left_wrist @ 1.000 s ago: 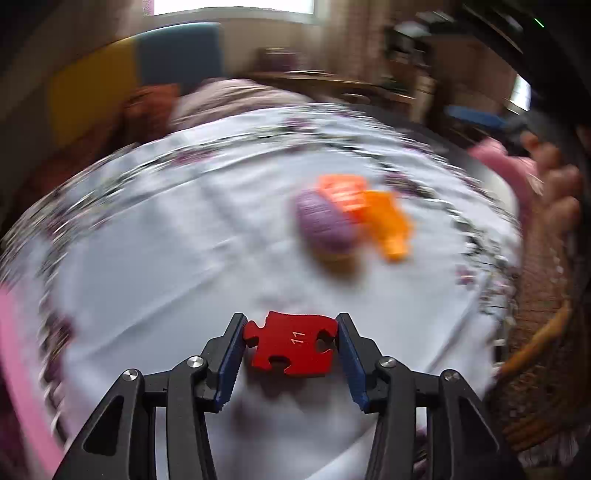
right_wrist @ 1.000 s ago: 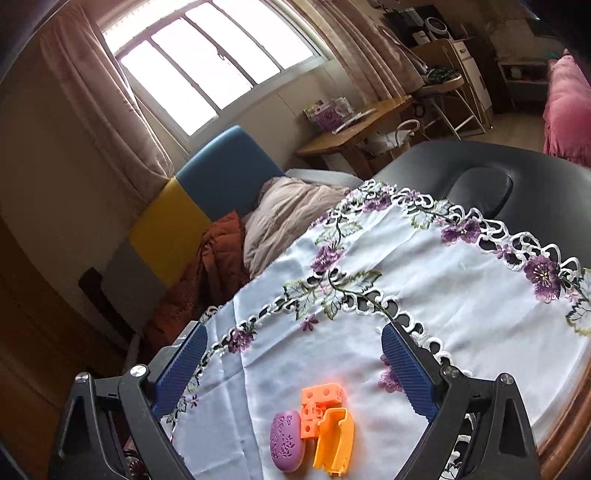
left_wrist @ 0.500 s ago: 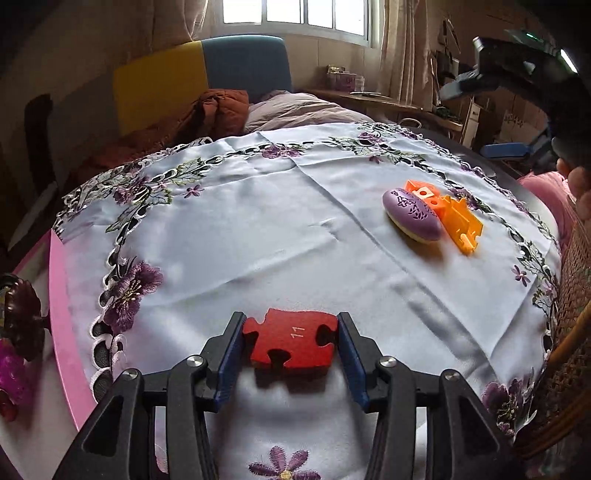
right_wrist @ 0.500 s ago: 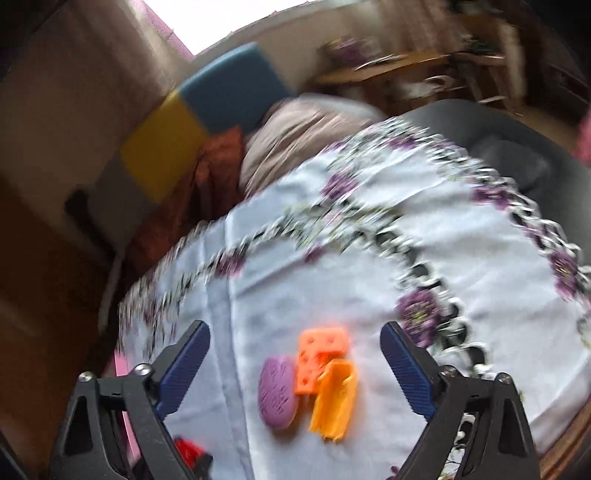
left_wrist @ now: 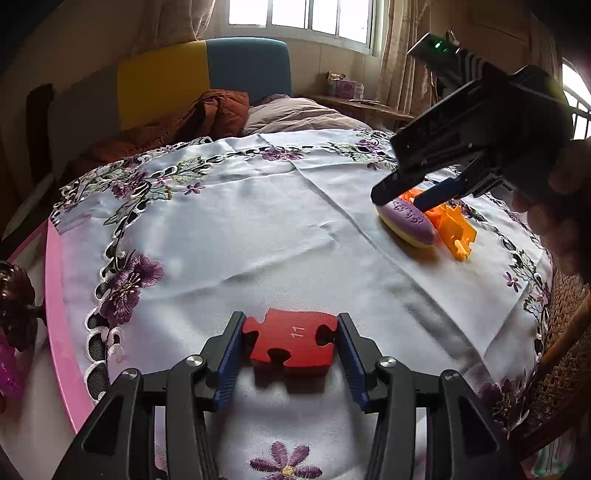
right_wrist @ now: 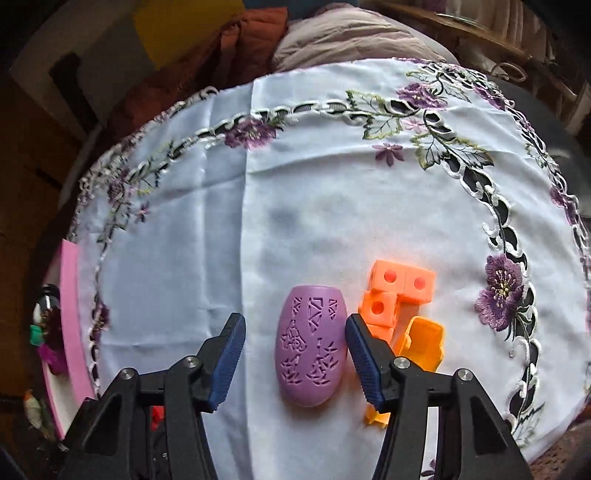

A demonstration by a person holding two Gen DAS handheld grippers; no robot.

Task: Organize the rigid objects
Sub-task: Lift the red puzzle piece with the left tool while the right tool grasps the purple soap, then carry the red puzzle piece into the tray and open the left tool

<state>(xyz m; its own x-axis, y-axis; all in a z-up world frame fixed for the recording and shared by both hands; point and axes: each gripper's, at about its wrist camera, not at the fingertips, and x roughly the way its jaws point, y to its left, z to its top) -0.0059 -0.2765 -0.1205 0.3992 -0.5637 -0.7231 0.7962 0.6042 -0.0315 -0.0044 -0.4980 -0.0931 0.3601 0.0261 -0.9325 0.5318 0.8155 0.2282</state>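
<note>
Left gripper [left_wrist: 290, 349] up close, blue pads [left_wrist: 231, 354] pinched on both sides of the red puzzle piece [left_wrist: 293, 345], a white "11" on top; piece sits low over the white embroidered tablecloth [left_wrist: 258, 229], can't tell if it touches. Further out, right gripper [right_wrist: 295, 354] pointing steeply down, jaws just been closing in, w/ the purple oval [right_wrist: 312, 345] between them. Right pad [right_wrist: 360, 360] right at the oval's edge; left pad [right_wrist: 229, 354] apart from it, cloth showing in the gap, so no pinch yet. Oval lies flat on the cloth, cut-out pattern up. Just beside it, on its right: light-orange cube block [right_wrist: 400, 286] w/ round holes, and a deeper-orange hollow piece [right_wrist: 423, 345], nearer than the cubes. In the left view the right gripper [left_wrist: 400, 197] hangs over that cluster, a hand [left_wrist: 565, 206] behind it. Far back: yellow-and-blue headboard [left_wrist: 207, 77], window [left_wrist: 299, 18].
</note>
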